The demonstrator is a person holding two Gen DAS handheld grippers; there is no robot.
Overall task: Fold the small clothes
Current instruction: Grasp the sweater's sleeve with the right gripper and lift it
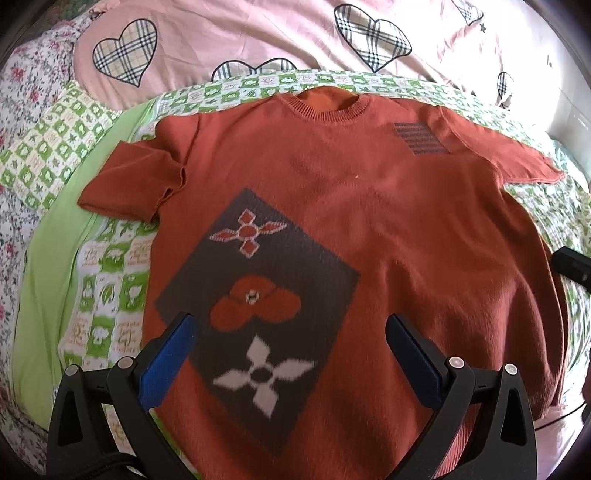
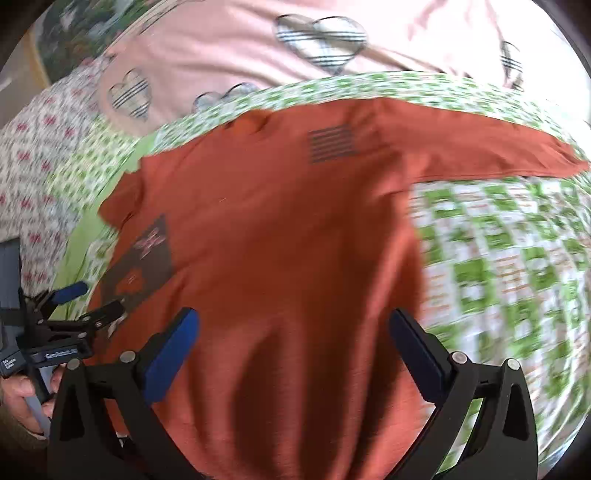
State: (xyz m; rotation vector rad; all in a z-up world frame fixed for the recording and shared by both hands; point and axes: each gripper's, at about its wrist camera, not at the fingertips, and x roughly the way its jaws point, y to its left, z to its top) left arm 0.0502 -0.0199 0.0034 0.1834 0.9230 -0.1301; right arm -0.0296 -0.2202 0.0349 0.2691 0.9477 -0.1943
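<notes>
Blue-padded fingers (image 1: 173,354) of the left gripper (image 1: 291,332) spread wide, nothing held, hovering over the lower front of an orange knit sweater (image 1: 369,206). Lying flat and face up on a green-and-white patterned bed cover (image 1: 107,280), neck away from the fingers, both short sleeves spread out. Between and just ahead of the fingers, a dark grey panel (image 1: 266,306) with three flower shapes. Beyond the left finger, one sleeve, slightly creased; beyond the right finger, plain orange knit, then a small striped patch (image 1: 421,138) near the far shoulder. Farther off, a pink quilt with plaid hearts (image 1: 258,33).

Right gripper (image 2: 293,332) likewise gaping wide and empty, over the sweater's (image 2: 295,229) hem region; view blurred. Left of its fingers (image 2: 170,358), the other gripper and a hand (image 2: 22,398) on its handle. Beyond the right finger, the sweater's side edge and bare bed cover (image 2: 498,266).
</notes>
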